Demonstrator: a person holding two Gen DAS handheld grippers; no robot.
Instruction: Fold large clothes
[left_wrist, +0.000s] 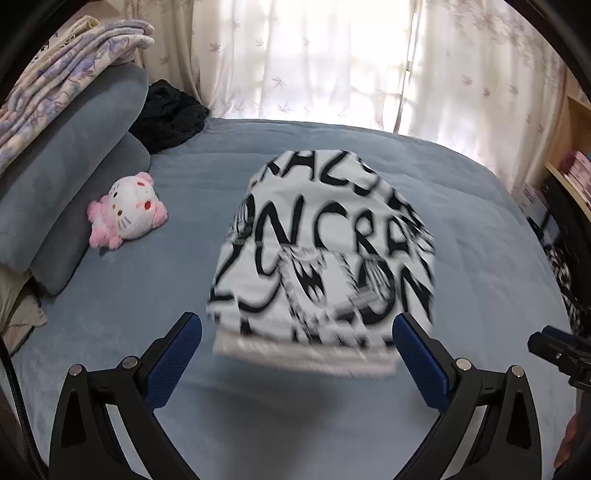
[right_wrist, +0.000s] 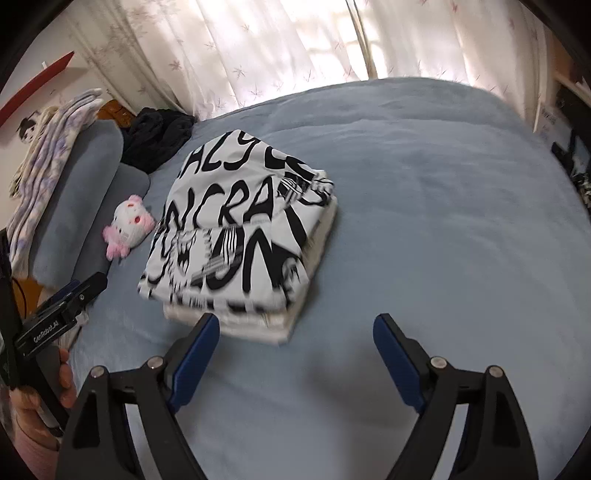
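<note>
A white garment with bold black lettering (left_wrist: 325, 251) lies folded into a thick rectangular stack on the blue bed; it also shows in the right wrist view (right_wrist: 240, 240). My left gripper (left_wrist: 297, 332) is open and empty, its blue-padded fingers either side of the stack's near edge, just short of it. My right gripper (right_wrist: 295, 332) is open and empty, to the right of the stack's near corner, above bare bedding. The left gripper also shows at the left edge of the right wrist view (right_wrist: 62, 306).
A pink and white plush toy (left_wrist: 127, 210) lies left of the stack by grey-blue pillows (left_wrist: 70, 166). A dark garment (left_wrist: 170, 114) is heaped at the bed's far left. Folded floral bedding (left_wrist: 55, 77) tops the pillows. Curtains (left_wrist: 314, 55) hang behind; shelves (left_wrist: 569, 173) stand right.
</note>
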